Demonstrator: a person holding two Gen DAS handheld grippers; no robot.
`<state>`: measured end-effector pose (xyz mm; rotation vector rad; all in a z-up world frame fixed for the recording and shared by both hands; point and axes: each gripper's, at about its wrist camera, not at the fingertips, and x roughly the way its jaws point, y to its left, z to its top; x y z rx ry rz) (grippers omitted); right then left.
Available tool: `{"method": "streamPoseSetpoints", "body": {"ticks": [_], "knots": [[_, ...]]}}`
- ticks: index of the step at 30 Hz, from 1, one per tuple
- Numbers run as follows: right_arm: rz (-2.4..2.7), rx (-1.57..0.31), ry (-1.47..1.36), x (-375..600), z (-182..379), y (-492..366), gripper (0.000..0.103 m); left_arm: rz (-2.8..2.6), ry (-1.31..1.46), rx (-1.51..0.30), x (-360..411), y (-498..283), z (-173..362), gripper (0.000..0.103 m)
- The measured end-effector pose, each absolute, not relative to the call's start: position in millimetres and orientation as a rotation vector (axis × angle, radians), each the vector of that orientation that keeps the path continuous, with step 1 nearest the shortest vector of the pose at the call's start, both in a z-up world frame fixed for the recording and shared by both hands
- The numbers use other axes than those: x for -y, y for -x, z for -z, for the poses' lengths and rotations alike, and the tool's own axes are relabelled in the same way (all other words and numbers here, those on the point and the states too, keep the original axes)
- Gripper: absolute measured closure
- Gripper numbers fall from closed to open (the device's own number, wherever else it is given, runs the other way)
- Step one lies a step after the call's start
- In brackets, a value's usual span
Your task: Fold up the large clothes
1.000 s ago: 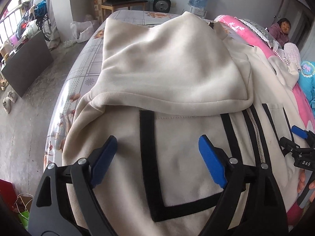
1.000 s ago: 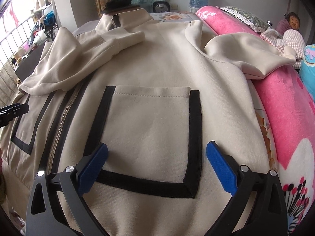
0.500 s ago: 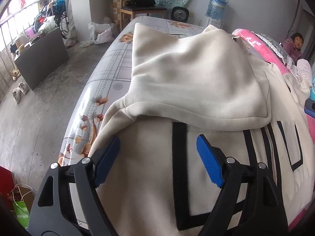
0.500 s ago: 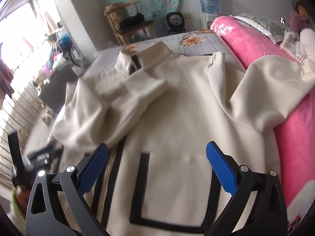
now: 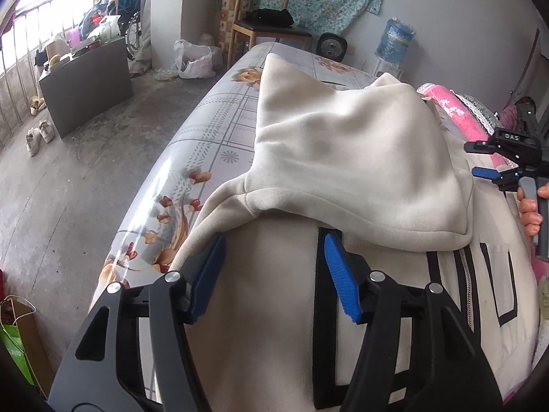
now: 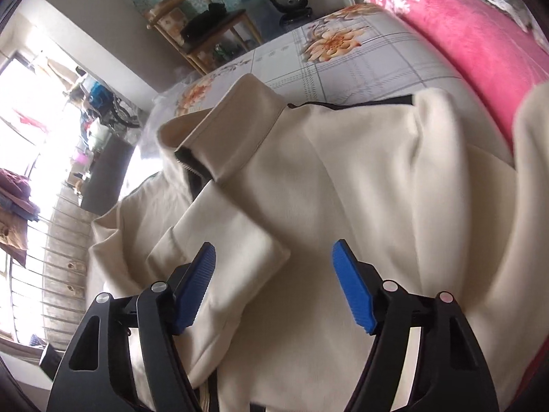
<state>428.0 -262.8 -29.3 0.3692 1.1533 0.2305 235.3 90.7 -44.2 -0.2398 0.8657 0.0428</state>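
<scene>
A cream jacket (image 5: 267, 309) with black-trimmed pockets lies face up on the bed. One sleeve (image 5: 343, 158) is folded across its chest. My left gripper (image 5: 274, 243) hangs over the jacket's lower left part, its left finger by the side edge. Its jaws are closing, with flat fabric below the gap. In the right wrist view the right gripper (image 6: 274, 245) hovers over the chest below the collar (image 6: 226, 127). Its jaws are closing too, and the folded sleeve's cuff (image 6: 247, 250) lies by the left finger. The right gripper (image 5: 487, 171) also shows at the left wrist view's right edge.
The floral bed sheet (image 5: 206, 144) drops to a concrete floor on the left. A pink blanket (image 6: 463, 34) runs along the bed's right side. A grey cabinet (image 5: 85, 82), a wooden chair (image 5: 264, 24) and a water bottle (image 5: 394, 41) stand further off.
The right gripper has travelled from the pocket up to the chest near the collar, and its jaws have narrowed. The left gripper shifted towards the jacket's left edge and narrowed.
</scene>
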Motion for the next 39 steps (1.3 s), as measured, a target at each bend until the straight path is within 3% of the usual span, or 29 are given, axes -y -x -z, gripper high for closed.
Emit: {"method": "streamPoseSetpoints", "body": {"ticks": [5, 7, 9, 10, 13, 19, 25, 32, 34, 39], "knots": [[-0.224, -1.189, -0.103, 225.9, 31.9, -436.6, 0.035, -0.04, 0.261, -0.859, -94.5, -235.3, 43.5, 0.047], [-0.254, -1.207, -0.038, 214.5, 30.7, -426.4, 0.057, -0.039, 0.267, -0.857, -95.0, -234.8, 43.7, 0.047], [-0.264, -1.195, 0.021, 209.2, 26.1, -415.8, 0.068, -0.042, 0.273, -0.855, -96.4, -234.5, 44.1, 0.049], [-0.274, -1.184, 0.045, 206.6, 21.0, -409.2, 0.079, -0.043, 0.275, -0.854, -96.8, -234.6, 44.5, 0.05], [-0.323, -1.116, 0.009, 215.3, -11.5, -389.5, 0.085, -0.048, 0.288, -0.85, -98.4, -233.4, 45.0, 0.054], [-0.196, -0.868, -0.129, 270.8, -75.8, -332.8, 0.085, -0.06, 0.328, -0.842, -105.7, -232.6, 45.9, 0.061], [-0.108, -1.073, -0.137, 299.9, -12.1, -325.7, 0.081, -0.078, 0.343, -0.843, -109.2, -232.2, 46.3, 0.07], [-0.139, -0.99, -0.195, 310.9, -40.6, -327.4, 0.067, -0.073, 0.322, -0.876, -109.8, -221.5, 32.0, 0.072], [-0.174, -1.001, -0.202, 309.9, -41.9, -339.0, 0.056, -0.061, 0.285, -0.871, -105.9, -215.5, 23.9, 0.072], [-0.123, -1.075, -0.128, 300.8, -17.9, -375.4, 0.055, -0.073, 0.167, -0.886, -94.2, -214.6, 20.0, 0.07]]}}
